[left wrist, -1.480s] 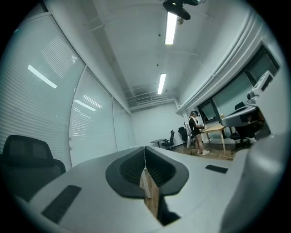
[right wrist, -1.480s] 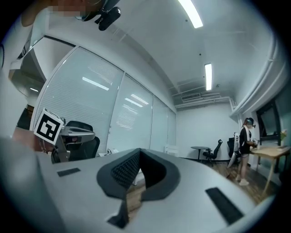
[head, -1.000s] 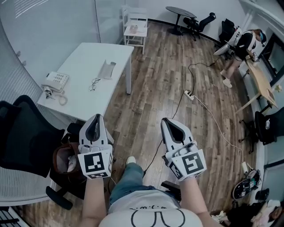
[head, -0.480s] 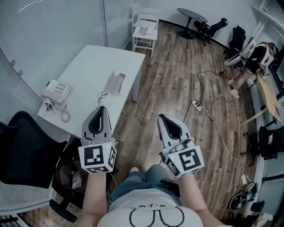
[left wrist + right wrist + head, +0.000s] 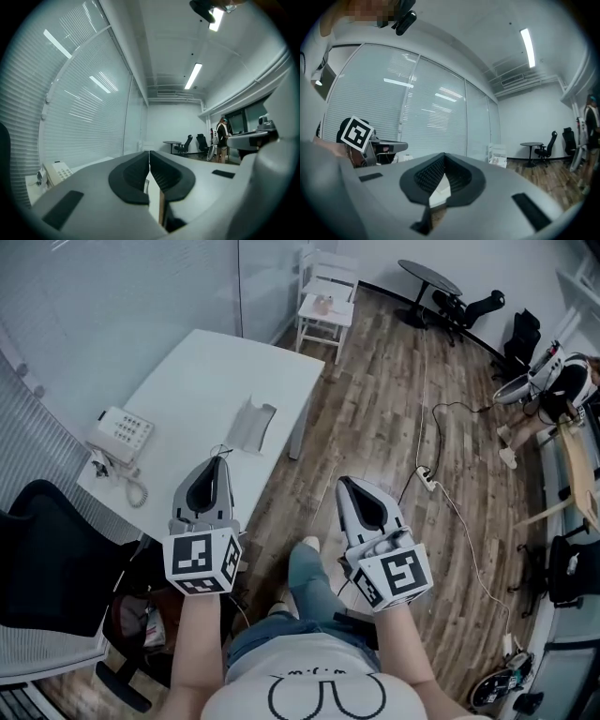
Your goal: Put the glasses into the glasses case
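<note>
Grey glasses case (image 5: pixel 251 425) lies open.

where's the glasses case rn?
Head view, left half: the glasses case lies on the white table near its right edge, just beyond the left gripper.

white table (image 5: pixel 202 381) 11 o'clock | telephone (image 5: pixel 123 435) on its 8 o'clock corner | black chair (image 5: pixel 47 549) 8 o'clock | power strip (image 5: pixel 428 480) 3 o'clock | round table (image 5: pixel 428 277) 1 o'clock

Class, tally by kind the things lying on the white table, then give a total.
Telephone: 1
Glasses case: 1
Glasses: 1, only partly in view
Total: 3
</note>
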